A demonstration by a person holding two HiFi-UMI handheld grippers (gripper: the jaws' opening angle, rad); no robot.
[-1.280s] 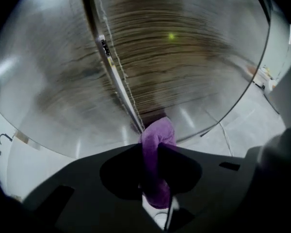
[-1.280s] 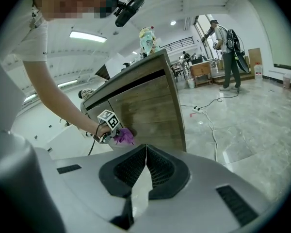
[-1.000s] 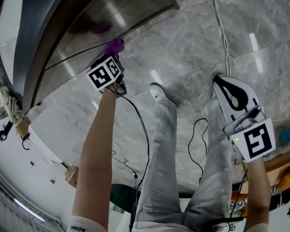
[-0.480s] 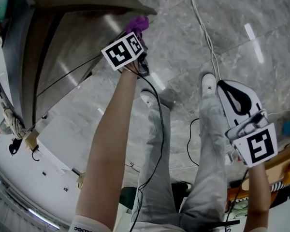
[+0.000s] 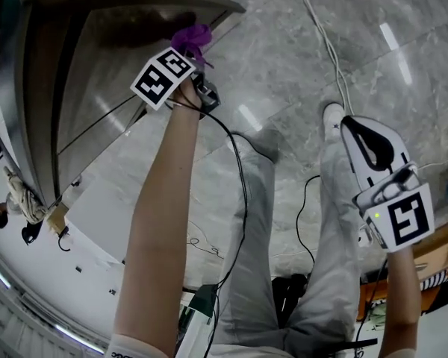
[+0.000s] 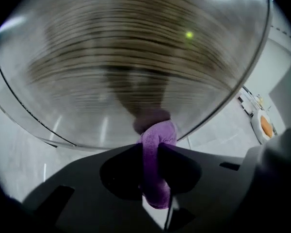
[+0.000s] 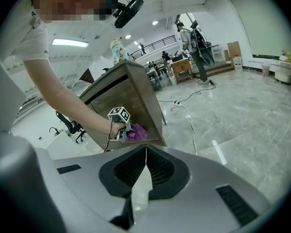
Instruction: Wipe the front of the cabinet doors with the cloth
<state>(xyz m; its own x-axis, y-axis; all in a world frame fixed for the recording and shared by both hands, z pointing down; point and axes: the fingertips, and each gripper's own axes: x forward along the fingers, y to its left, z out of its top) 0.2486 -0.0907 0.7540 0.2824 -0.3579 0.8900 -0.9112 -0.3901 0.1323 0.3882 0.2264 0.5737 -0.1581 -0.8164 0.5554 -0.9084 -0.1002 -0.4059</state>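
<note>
Left tool [image 6: 153,152] is clamped tight on the purple cloth [image 6: 157,135]. The bunched end sticks out past the tips and meets its own reflection on the steel cabinet door [image 6: 136,57], so I read it as contact. The door lies straight ahead of the tool, with the cloth near its lower edge. Left arm is doing the work.

Right tool [image 7: 145,154] is closed with nothing in it, held well apart over the floor.

Against half a second ago, the cloth has slid inward, away from the door's bottom corner.
</note>
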